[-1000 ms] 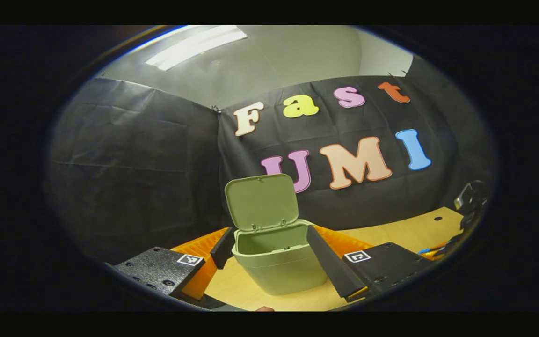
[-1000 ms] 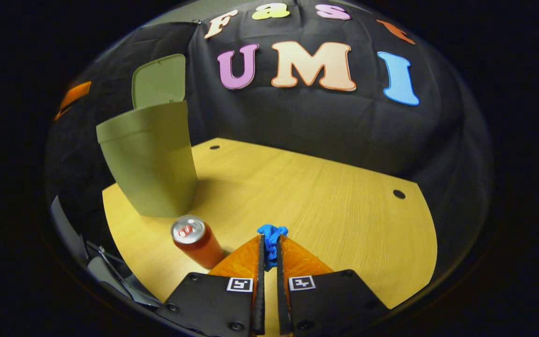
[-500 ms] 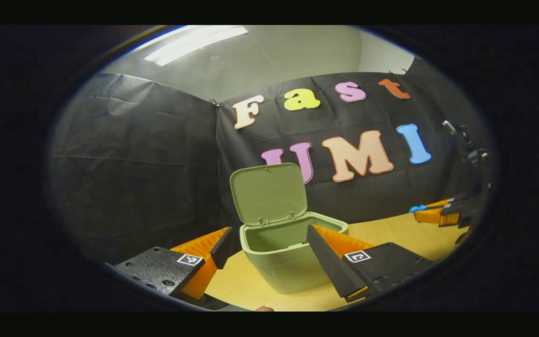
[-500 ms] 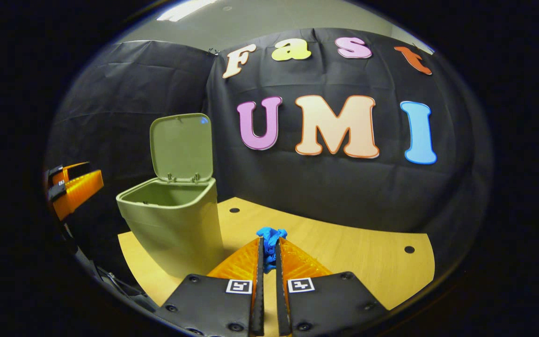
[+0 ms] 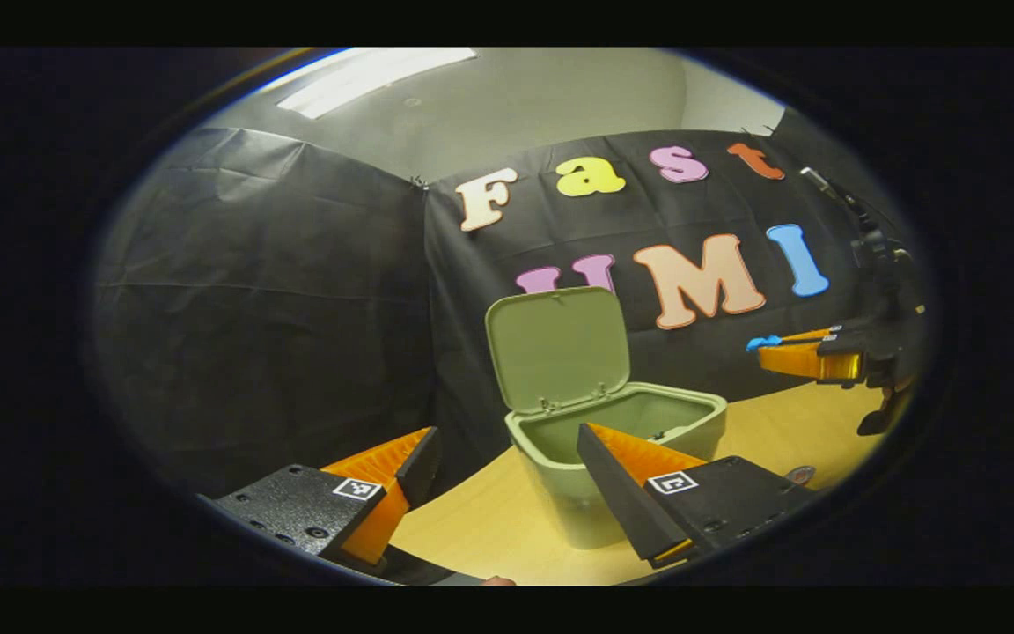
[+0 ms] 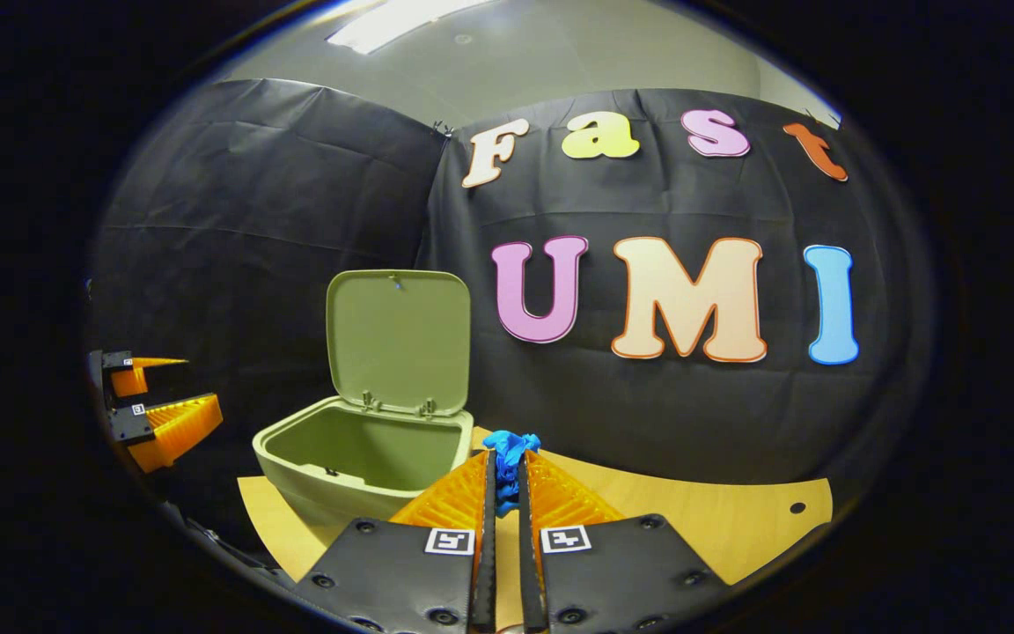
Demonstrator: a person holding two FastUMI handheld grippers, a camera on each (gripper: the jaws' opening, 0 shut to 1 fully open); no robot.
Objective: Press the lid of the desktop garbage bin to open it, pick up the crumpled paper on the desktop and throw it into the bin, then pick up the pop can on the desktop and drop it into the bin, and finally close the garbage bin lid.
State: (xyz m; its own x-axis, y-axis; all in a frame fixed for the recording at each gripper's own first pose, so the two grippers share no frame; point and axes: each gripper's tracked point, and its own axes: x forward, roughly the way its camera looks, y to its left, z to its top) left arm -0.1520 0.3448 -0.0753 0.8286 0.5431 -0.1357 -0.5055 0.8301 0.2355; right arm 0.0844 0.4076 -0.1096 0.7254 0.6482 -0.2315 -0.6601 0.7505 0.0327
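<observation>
The green bin [image 6: 331,471] stands on the wooden table with its lid [image 6: 400,343] swung up and the inside bare. My right gripper [image 6: 507,471] is shut on the blue crumpled paper [image 6: 510,445], raised just right of the bin's rim. In the left gripper view the bin [image 5: 599,519] sits behind my open left gripper [image 5: 507,445], with the lid [image 5: 560,348] upright. The right gripper [image 5: 802,359] hangs to the bin's right, with the paper [image 5: 762,342] at its tips. A small silvery top [image 5: 799,475], possibly the pop can, peeks over my left gripper's body.
The wooden table [image 6: 701,519] stretches right of the bin and has a small hole [image 6: 796,508] near its far edge. My left gripper [image 6: 164,401] stands open off the table's left side. Black cloth walls close the back and left.
My right gripper has risen from the table with the paper and come level with the bin's rim; the can has left its view. My left gripper has drifted left, away from the bin.
</observation>
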